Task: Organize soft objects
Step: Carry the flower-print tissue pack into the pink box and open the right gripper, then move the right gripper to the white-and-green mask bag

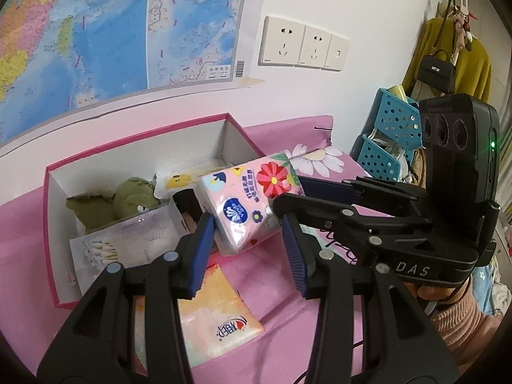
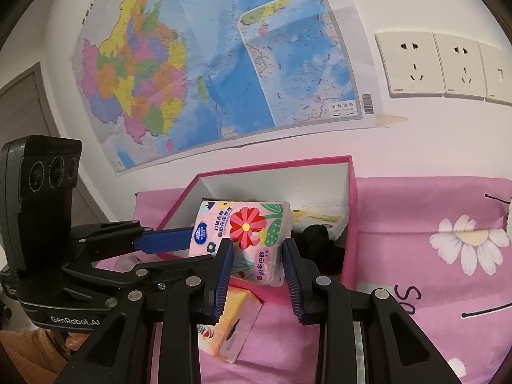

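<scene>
Holding the floral tissue pack (image 2: 249,240) between both grippers, you have it raised over the near rim of the pink cardboard box (image 1: 51,224). It is a soft, glossy pink plastic brick printed with a red flower. Your right gripper (image 2: 257,272) has its ribbed blue fingers (image 2: 224,272) partly closed on one end; your left gripper (image 1: 246,249) looks pressed to the other end, though I cannot tell how firmly. Inside the box lie a green plush toy (image 1: 124,201) and a bag of cotton swabs (image 1: 128,243). A peach tissue pack (image 1: 217,316) lies flat on the pink floral bed sheet (image 2: 432,256) beneath, near the box.
</scene>
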Action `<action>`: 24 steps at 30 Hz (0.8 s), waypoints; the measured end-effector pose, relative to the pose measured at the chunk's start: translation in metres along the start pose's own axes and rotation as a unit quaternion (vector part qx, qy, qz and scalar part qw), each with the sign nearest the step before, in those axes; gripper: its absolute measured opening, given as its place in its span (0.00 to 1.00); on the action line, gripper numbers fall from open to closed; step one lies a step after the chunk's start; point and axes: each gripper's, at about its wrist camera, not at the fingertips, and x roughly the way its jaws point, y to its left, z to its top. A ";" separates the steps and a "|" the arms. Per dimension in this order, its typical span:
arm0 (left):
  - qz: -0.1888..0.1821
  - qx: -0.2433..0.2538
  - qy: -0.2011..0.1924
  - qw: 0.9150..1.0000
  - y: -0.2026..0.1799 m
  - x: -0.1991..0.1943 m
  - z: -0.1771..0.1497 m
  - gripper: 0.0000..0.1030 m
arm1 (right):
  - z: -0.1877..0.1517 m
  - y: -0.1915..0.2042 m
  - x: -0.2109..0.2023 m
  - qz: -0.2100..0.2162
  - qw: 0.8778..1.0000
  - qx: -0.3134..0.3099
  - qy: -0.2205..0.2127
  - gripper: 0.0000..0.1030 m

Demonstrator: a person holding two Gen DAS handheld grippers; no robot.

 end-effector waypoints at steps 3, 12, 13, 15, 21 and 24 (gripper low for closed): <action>0.003 -0.001 0.000 1.000 0.001 0.003 0.003 0.44 | 0.003 -0.003 0.003 0.000 1.000 0.004 0.000 0.31; 0.005 -0.022 0.008 1.000 0.011 0.021 0.023 0.44 | 0.019 -0.014 0.016 -0.013 1.000 0.017 -0.001 0.30; 0.007 -0.025 0.010 1.000 0.013 0.025 0.025 0.44 | 0.022 -0.016 0.019 -0.014 1.000 0.018 0.001 0.29; 0.005 -0.036 0.016 0.999 0.018 0.032 0.029 0.44 | 0.026 -0.019 0.025 -0.016 1.000 0.022 0.004 0.28; 0.007 -0.072 0.043 0.996 0.034 0.056 0.035 0.43 | 0.032 -0.036 0.050 -0.030 0.999 0.037 0.025 0.25; 0.025 -0.091 0.056 0.994 0.041 0.068 0.035 0.44 | 0.032 -0.041 0.056 -0.049 0.998 0.040 0.027 0.25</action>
